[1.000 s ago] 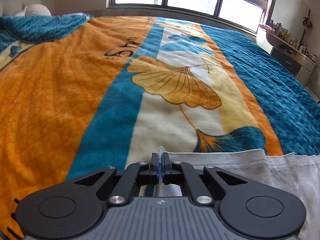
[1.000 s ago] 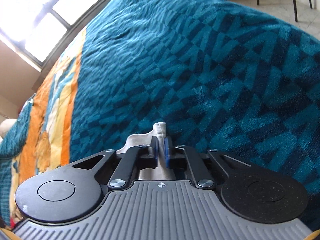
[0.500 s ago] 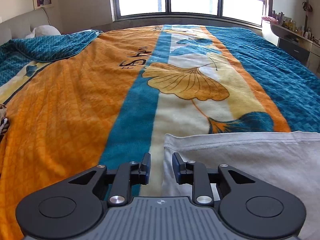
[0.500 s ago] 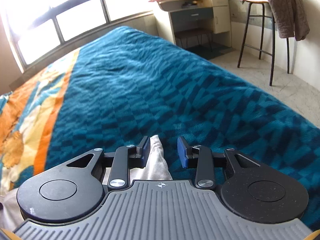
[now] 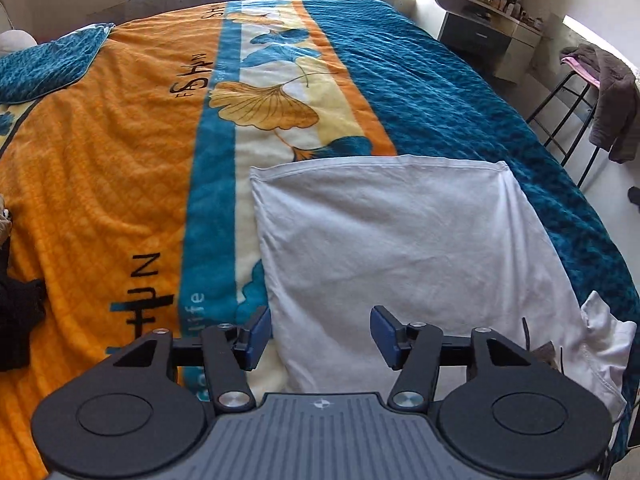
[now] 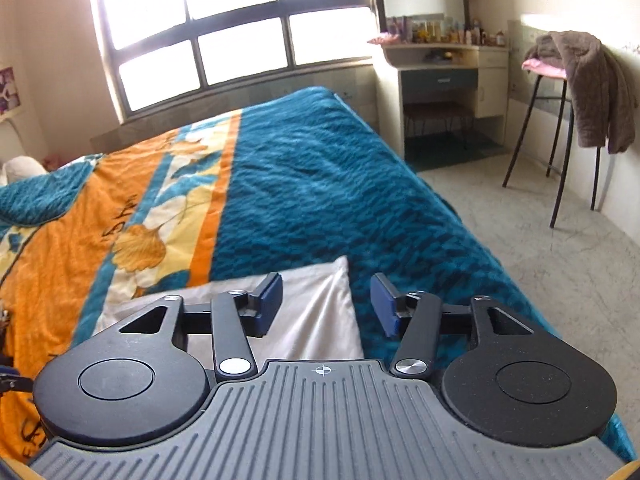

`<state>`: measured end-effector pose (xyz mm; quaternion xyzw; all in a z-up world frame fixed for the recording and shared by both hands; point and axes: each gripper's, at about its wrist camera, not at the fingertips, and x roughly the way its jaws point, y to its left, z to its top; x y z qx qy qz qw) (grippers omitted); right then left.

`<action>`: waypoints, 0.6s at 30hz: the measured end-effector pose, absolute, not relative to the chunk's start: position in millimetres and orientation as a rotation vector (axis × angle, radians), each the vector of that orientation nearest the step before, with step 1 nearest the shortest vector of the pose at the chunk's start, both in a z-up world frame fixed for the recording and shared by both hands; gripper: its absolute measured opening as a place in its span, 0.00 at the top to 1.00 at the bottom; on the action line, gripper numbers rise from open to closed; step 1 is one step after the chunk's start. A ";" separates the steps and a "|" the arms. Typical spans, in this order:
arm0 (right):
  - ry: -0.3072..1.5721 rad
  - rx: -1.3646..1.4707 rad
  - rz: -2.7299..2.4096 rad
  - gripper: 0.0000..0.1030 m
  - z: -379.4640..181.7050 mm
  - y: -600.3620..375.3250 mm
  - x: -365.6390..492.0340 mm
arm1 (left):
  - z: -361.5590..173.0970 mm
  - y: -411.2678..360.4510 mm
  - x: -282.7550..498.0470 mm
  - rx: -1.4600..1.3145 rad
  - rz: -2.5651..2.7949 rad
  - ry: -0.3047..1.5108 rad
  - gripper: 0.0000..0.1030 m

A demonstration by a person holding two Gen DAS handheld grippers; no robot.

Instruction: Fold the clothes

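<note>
Both sets of jaws stand spread with nothing between them: the left gripper (image 5: 320, 334) and the right gripper (image 6: 326, 304) have just been opening, and neither one pinches any cloth now.

Under everything lies the bed (image 5: 460, 92), covered by a big blanket in orange, teal and cream with leaf prints, which gives a wide soft surface for folding. On its near part rests the white garment (image 5: 400, 240), spread flat with its far hem straight across and both far corners laid out square; that looks to me like a fold just set down, which would explain why the jaws are open and lifted clear of it. From the right-hand view the same cloth (image 6: 320, 308) shows below the open jaws, not touched by them.

A bunched bit of white fabric (image 5: 604, 336) sticks out at the near right edge, probably a sleeve that needs tucking in next.

Off beside the bed stands a stool (image 6: 560, 120) with a brown coat draped over it.
</note>
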<state>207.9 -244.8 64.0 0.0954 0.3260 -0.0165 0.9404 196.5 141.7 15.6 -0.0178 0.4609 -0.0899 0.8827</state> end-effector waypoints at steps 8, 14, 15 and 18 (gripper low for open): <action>0.881 0.491 0.237 0.96 -81.3 -221.4 253.7 | -84.4 93.2 197.2 -0.146 -0.046 0.762 0.98; 0.804 0.391 -0.155 1.00 -121.0 -254.0 260.4 | -114.4 105.8 213.2 0.017 0.174 0.849 0.96; 0.762 0.360 -0.271 1.00 -119.9 -269.4 255.0 | -112.4 111.2 211.6 0.027 0.181 0.854 0.95; 0.742 0.460 -0.398 0.99 -110.5 -306.5 237.4 | -99.9 113.6 201.4 0.013 0.154 0.846 0.92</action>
